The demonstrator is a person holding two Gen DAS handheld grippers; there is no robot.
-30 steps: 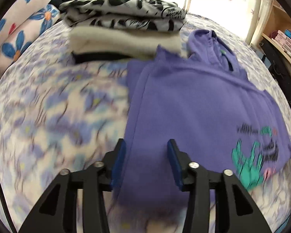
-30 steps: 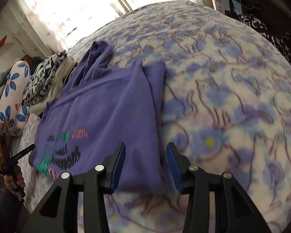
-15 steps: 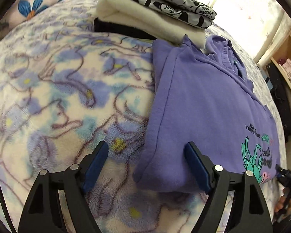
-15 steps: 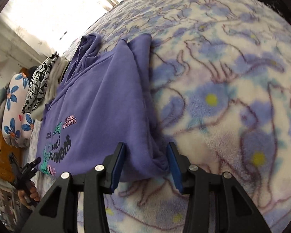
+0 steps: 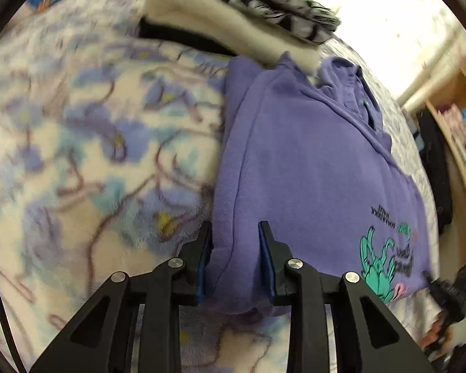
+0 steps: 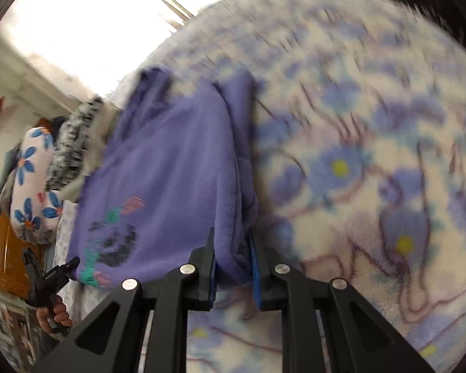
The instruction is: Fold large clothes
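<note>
A purple sweatshirt (image 5: 310, 161) with a teal and black print lies flat on the flowered blanket (image 5: 93, 155), sleeves folded in. My left gripper (image 5: 236, 230) is at its near left corner; its jaws are closing, with the folded edge filling the gap between the blue pads. In the right wrist view, the sweatshirt (image 6: 171, 161) runs away from me. My right gripper (image 6: 231, 236) is at the near right corner, jaws closing, with a bunched fold of fabric pinched between the pads.
A stack of folded clothes (image 5: 233, 9), patterned black-and-white over cream, sits beyond the sweatshirt's collar. A flowered pillow (image 6: 31, 186) lies behind it. Wooden shelves (image 5: 456, 118) stand past the bed's right side. A hand (image 6: 54, 314) shows at the lower left.
Both grippers sank onto the sweatshirt's near corners. The left jaws opened wide around the edge, then narrowed onto it. The right jaws narrowed onto the bunched fold.
</note>
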